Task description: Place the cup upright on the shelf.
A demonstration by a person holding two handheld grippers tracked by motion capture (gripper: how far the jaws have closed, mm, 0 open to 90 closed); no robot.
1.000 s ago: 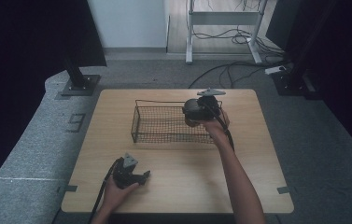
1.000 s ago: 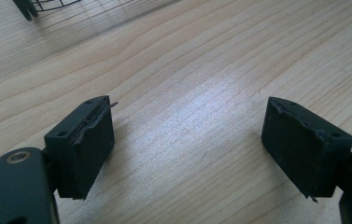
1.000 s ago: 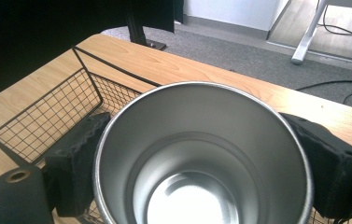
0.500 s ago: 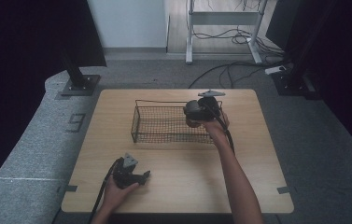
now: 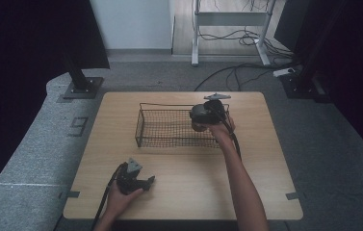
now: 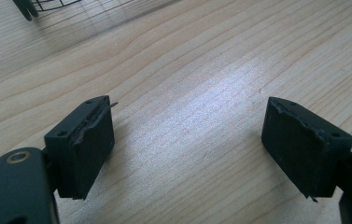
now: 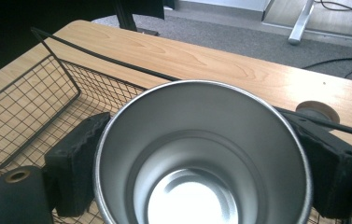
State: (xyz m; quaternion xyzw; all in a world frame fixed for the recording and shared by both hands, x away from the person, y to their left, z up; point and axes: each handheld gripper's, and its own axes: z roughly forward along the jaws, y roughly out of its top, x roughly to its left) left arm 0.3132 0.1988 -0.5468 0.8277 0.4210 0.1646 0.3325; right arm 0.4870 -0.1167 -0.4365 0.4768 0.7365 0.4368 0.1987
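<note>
The right gripper pinches a steel cup over the basket's right end; catching the wire rim could tip it. The left gripper, jaws spread, rests near the table's front-left corner.

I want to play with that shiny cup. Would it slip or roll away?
Probably slippery: the metal cup looks smooth and shiny, so the right tool squeezes both sides. It's round, so lying down it may roll. It seems empty, so likely light. The wire basket would stop it.

One wire basket, one steel cup, two tongs: left, right.
</note>
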